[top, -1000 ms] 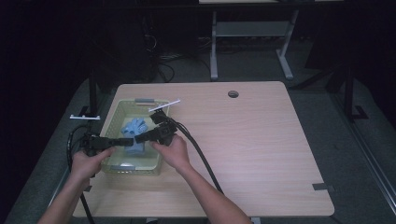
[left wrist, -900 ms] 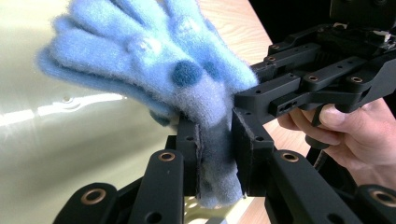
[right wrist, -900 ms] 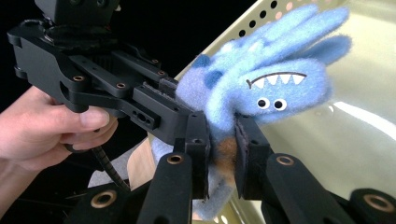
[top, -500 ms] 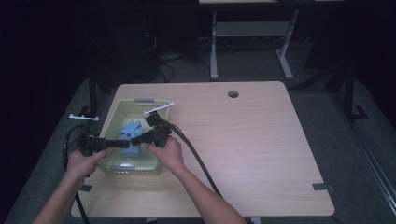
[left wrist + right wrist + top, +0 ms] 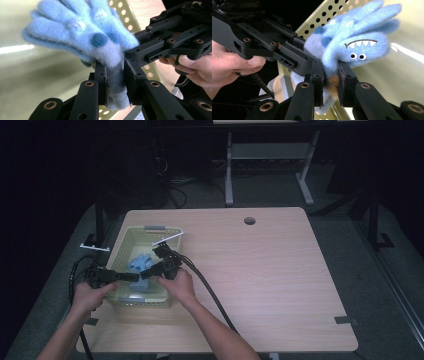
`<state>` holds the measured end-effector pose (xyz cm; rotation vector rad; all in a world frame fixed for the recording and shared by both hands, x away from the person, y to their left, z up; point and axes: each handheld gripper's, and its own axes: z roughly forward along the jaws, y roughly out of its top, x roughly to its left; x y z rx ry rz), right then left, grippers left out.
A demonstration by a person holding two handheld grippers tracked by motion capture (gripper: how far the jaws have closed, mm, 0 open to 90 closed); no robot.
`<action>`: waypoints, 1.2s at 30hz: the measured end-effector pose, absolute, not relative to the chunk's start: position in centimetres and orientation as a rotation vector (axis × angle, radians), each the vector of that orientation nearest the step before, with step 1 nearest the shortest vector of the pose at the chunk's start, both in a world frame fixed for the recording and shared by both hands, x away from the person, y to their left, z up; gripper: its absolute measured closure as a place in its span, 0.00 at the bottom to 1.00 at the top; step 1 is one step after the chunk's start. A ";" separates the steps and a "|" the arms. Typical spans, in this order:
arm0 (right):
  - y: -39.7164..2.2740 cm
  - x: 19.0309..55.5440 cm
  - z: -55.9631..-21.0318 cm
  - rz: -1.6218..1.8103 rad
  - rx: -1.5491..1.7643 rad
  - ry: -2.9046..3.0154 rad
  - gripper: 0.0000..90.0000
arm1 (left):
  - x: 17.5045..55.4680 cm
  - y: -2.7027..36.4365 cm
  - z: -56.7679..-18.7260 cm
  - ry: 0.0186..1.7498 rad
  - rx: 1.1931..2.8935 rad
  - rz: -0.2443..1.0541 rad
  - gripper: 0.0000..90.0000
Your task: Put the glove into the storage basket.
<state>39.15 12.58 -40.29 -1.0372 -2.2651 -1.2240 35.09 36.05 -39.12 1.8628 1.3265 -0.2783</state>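
A fuzzy light-blue glove [image 5: 140, 265] with a cartoon monster face hangs over the pale green perforated basket [image 5: 131, 236] at the table's left. Both grippers are shut on its cuff from opposite sides. In the left gripper view my left gripper [image 5: 114, 82] pinches the grey-blue cuff, and the glove [image 5: 82, 30] spreads above the jaws. In the right gripper view my right gripper [image 5: 330, 82] clamps the cuff beside the face, with the glove [image 5: 354, 37] leaning up and to the right. In the high view the left gripper [image 5: 131, 276] and the right gripper [image 5: 146, 273] meet above the basket.
A white strip [image 5: 167, 238] rests on the basket's far right rim. More pale blue fabric [image 5: 136, 296] lies at the basket's near end. The wooden table [image 5: 270, 280] has a cable hole [image 5: 249, 221] near its far edge. Black cables trail from both grippers.
Both grippers, with the glove between them, have shifted slightly toward the near end of the basket. Both stay shut on the glove.
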 end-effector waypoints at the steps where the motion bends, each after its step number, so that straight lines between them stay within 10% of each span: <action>1: 12.6 39.2 -40.4 -1.220 -1.032 -2.277 0.85 | 35.1 36.0 -39.2 1.331 1.864 -0.279 0.82; 36: 12.4 39.4 -39.6 -1.128 -1.072 -2.433 0.81 | 36.7 33.3 -40.8 1.501 2.148 -0.100 0.78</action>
